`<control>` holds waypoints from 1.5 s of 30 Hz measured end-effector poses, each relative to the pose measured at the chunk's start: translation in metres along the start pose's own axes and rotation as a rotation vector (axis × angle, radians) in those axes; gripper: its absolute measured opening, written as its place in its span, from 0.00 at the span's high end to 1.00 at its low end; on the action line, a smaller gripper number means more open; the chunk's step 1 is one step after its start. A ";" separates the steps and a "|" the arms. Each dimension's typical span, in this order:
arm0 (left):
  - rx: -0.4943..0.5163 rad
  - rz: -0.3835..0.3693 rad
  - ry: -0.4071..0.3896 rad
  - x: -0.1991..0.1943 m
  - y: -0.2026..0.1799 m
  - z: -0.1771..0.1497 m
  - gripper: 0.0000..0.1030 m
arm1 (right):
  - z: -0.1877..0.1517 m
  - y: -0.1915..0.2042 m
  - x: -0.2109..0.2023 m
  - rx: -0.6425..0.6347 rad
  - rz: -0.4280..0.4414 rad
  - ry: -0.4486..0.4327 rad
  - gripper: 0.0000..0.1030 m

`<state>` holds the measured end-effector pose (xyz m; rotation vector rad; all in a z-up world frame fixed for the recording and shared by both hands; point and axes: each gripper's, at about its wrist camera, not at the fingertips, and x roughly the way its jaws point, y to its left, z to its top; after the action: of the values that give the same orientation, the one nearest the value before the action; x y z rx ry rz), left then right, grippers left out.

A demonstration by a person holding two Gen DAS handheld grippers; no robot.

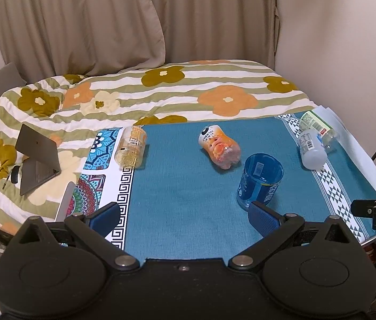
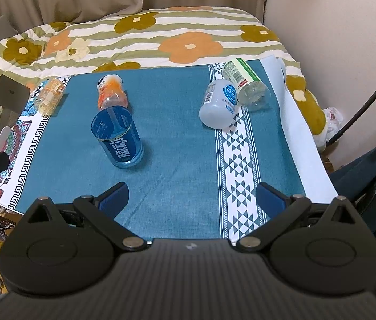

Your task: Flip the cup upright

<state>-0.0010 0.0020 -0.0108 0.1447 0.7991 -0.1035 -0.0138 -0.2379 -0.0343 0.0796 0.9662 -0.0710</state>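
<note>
Blue cup (image 2: 118,138) stands upright on bench (image 2: 182,144), just ahead-left of right tongs (image 2: 191,200), touching neither. Left tongs (image 1: 185,220) wide, empty; right tongs wide, empty.

Both wrist cameras look down from above the teal cloth-covered counter's (image 1: 188,186) (image 2: 182,144) near edge toward the curtained far wall, sharing its whole top.

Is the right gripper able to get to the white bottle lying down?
Probably yes. The right gripper is open, and only bare blue cloth lies between it and the white bottle. The green bottle touches its far side.
</note>
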 end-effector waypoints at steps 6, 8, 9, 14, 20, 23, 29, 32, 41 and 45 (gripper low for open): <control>0.000 0.000 0.000 0.000 0.000 0.000 0.00 | 0.000 0.000 0.000 0.000 0.000 0.000 0.00; 0.000 0.001 0.000 0.000 0.000 0.000 0.00 | 0.000 0.000 0.000 -0.001 -0.001 -0.001 0.00; 0.001 0.001 0.000 0.000 0.000 0.000 0.00 | 0.000 -0.001 0.000 0.000 -0.002 0.000 0.00; 0.004 0.000 -0.001 0.000 -0.001 0.001 0.00 | 0.001 -0.001 0.001 0.001 -0.004 0.001 0.00; 0.008 0.001 -0.004 0.001 0.001 0.002 0.00 | 0.001 -0.001 0.001 0.001 -0.004 0.000 0.00; 0.012 0.002 -0.005 0.002 0.002 0.003 0.00 | 0.001 -0.001 0.001 0.001 -0.004 0.001 0.00; 0.016 0.000 -0.011 0.003 0.002 0.003 0.00 | 0.001 -0.001 0.001 0.002 -0.006 0.002 0.00; 0.012 0.002 -0.018 0.003 0.003 0.004 0.00 | 0.002 -0.002 0.002 0.004 -0.007 0.003 0.00; 0.004 0.010 -0.026 0.002 0.006 0.005 0.00 | 0.002 -0.002 0.002 0.002 -0.007 0.002 0.00; 0.001 0.002 -0.030 0.003 0.007 0.005 0.00 | 0.002 -0.002 0.002 0.001 -0.007 0.003 0.00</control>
<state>0.0058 0.0084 -0.0083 0.1443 0.7686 -0.1034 -0.0107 -0.2399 -0.0347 0.0776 0.9695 -0.0779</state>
